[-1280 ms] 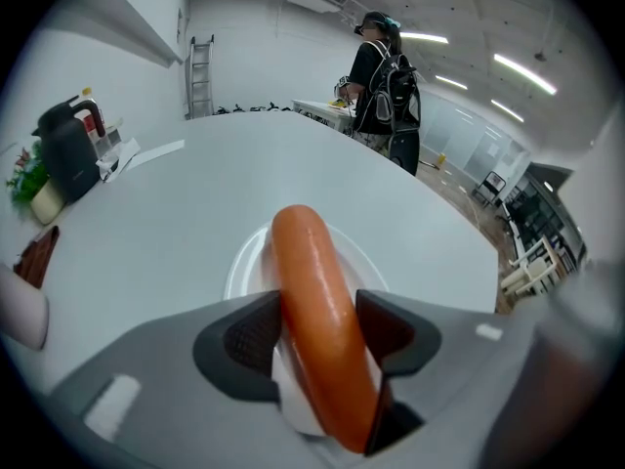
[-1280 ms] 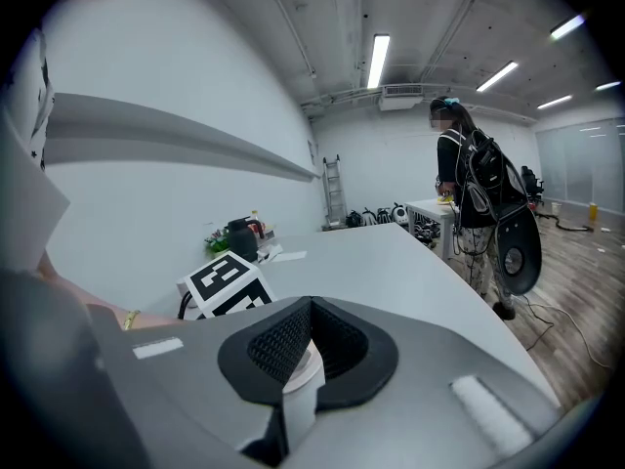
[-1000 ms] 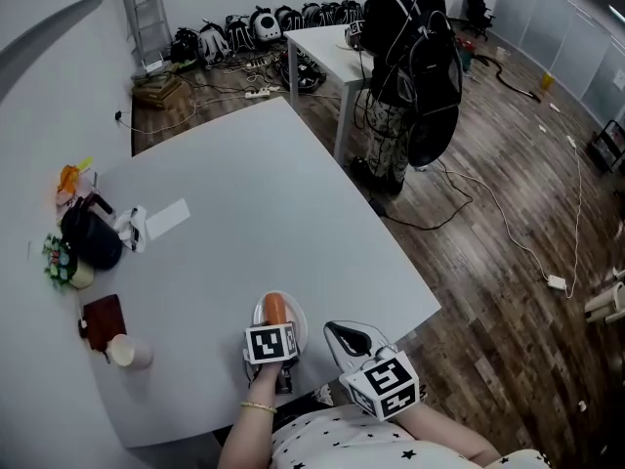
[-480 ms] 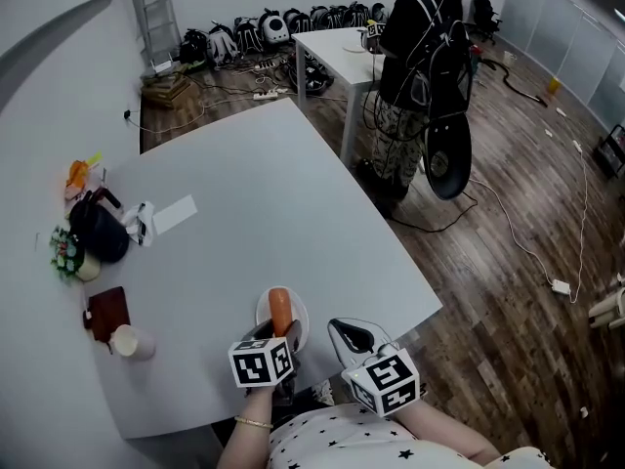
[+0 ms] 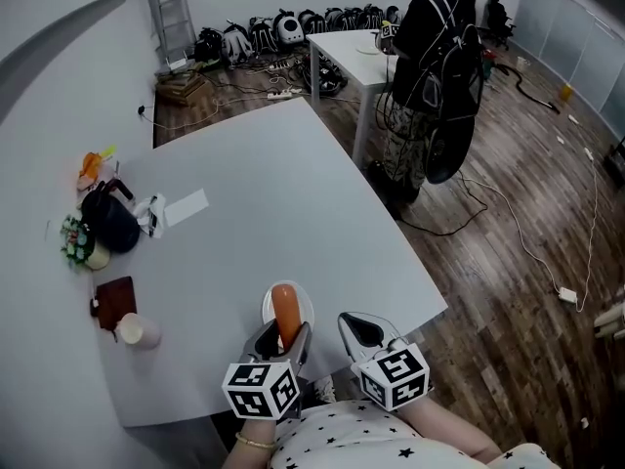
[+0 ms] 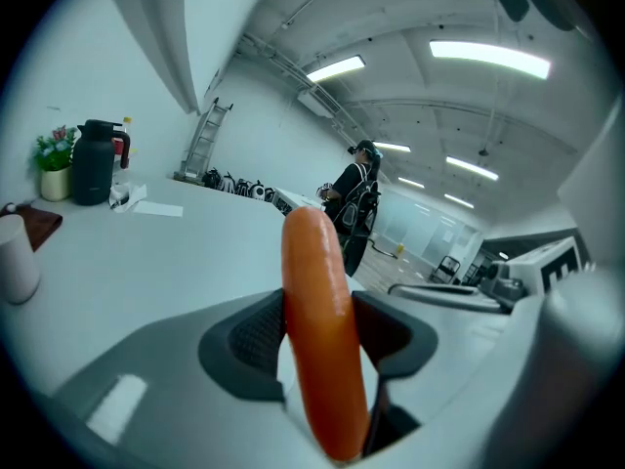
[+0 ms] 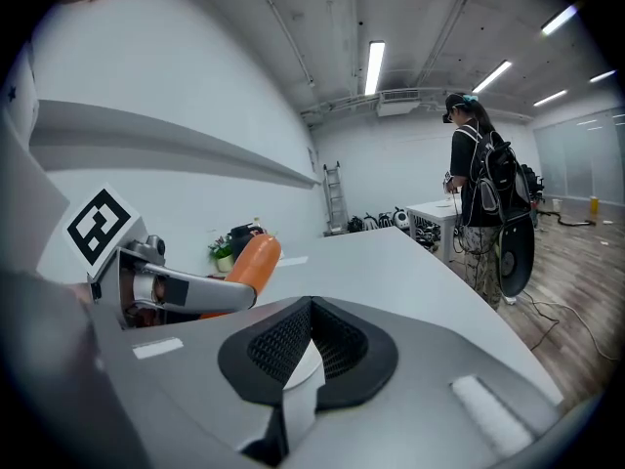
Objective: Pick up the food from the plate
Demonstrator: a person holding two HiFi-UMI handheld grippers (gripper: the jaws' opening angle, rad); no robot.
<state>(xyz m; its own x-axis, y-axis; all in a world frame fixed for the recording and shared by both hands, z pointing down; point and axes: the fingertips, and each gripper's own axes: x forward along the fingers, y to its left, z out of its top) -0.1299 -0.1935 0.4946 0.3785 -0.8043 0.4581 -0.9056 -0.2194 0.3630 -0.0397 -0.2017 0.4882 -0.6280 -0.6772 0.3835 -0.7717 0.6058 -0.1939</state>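
An orange sausage (image 5: 285, 317) is clamped between the jaws of my left gripper (image 5: 283, 344), its far end over the small white plate (image 5: 269, 306) near the table's front edge. In the left gripper view the sausage (image 6: 314, 291) stands up between the two black pads of the left gripper (image 6: 314, 338), which press on its sides. My right gripper (image 5: 363, 331) rests just right of the plate, shut and empty; its pads (image 7: 337, 345) meet. From there the sausage (image 7: 252, 260) shows to the left.
A paper cup (image 5: 137, 331), a brown wallet (image 5: 115, 301), a black jug (image 5: 109, 221), a small plant (image 5: 78, 242) and a paper slip (image 5: 186, 206) lie at the grey table's left. A person with a backpack (image 5: 435, 57) stands beyond the table at a white desk (image 5: 347, 47).
My left gripper has drawn back toward me with the sausage in its jaws. The right gripper has stayed put.
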